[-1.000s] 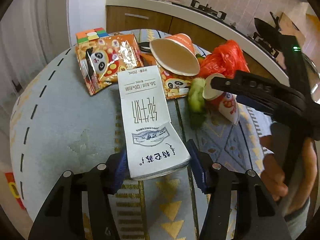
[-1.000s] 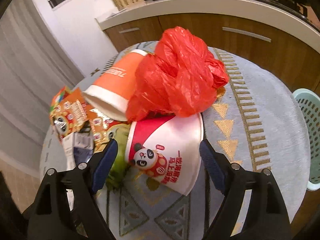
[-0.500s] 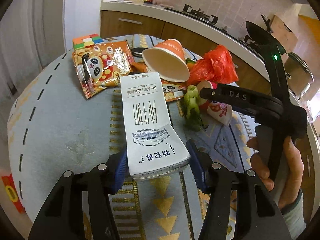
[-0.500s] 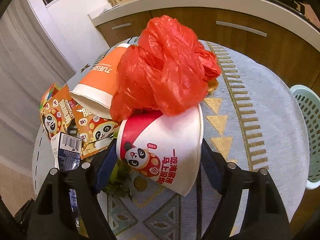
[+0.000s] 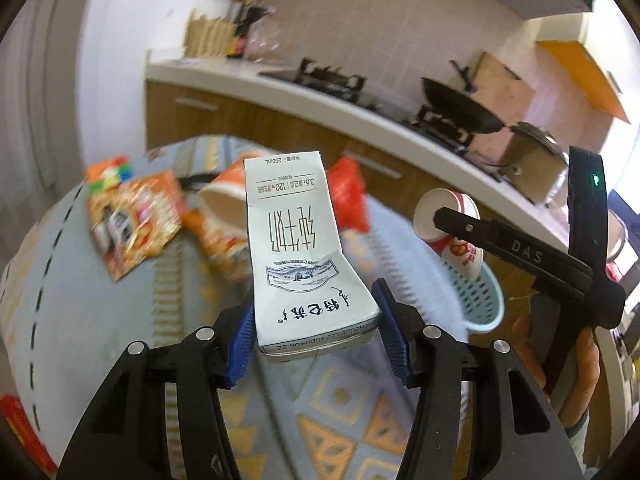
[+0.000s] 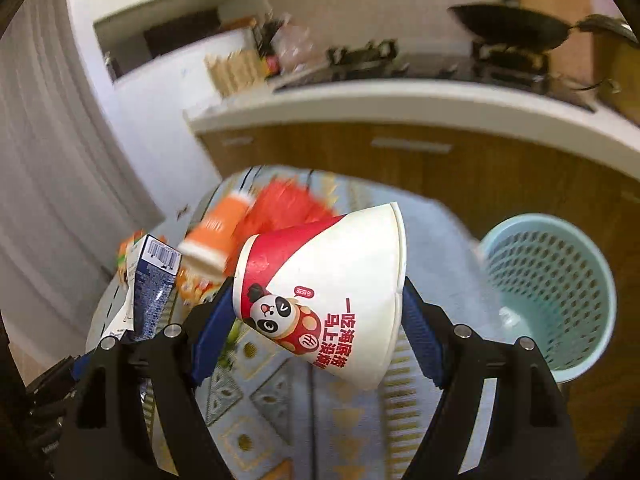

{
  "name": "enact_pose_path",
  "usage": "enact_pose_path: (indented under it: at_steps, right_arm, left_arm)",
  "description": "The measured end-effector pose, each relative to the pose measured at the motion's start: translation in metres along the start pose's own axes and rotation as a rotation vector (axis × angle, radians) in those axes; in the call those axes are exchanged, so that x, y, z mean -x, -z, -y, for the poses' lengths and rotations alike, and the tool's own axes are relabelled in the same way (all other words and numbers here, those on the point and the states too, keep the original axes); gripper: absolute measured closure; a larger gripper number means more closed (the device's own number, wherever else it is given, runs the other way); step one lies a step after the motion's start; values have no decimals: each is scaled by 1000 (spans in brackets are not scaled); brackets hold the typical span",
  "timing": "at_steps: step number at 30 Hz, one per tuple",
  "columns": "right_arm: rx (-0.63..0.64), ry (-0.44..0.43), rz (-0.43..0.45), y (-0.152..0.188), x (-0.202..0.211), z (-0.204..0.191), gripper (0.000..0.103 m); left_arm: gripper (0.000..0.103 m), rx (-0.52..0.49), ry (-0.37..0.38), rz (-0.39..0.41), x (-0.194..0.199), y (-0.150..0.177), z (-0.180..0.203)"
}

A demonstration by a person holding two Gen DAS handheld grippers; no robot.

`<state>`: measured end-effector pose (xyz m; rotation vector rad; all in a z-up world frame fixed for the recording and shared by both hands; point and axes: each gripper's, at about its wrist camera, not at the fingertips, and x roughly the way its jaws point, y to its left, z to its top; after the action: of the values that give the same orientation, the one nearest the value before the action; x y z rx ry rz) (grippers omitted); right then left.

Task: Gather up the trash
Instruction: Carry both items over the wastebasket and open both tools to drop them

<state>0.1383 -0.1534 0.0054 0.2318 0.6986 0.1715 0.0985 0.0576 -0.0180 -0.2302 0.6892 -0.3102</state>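
My left gripper is shut on a white milk carton and holds it up above the round table. My right gripper is shut on a white and red panda paper cup, also lifted off the table; the cup shows in the left wrist view. The carton shows at the left of the right wrist view. A light blue mesh trash basket stands beside the table at the right, below the cup.
On the table lie an orange paper cup, a red plastic bag, orange panda snack wrappers and a coloured cube. A kitchen counter with a stove and wok runs behind.
Both grippers have lifted their items off the table and tilted up. The right gripper has carried the panda cup away from the red bag, toward the basket.
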Motion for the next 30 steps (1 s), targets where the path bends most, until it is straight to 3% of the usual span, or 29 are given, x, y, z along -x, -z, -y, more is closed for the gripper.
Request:
enact_pose_path:
  at_steps: [7, 15, 22, 30]
  right_arm:
    - [-59, 114, 103, -14, 42, 63, 29]
    - [-147, 235, 138, -12, 64, 141, 29]
    - [-251, 296, 54, 6, 46, 208, 29]
    - [-344, 350, -99, 42, 1, 261, 29]
  left_arm:
    - [51, -89, 92, 8, -25, -23, 58]
    - [51, -184, 174, -33, -71, -30, 122]
    - [51, -243, 249, -129, -129, -27, 174]
    - [50, -288, 270, -261, -191, -4, 209]
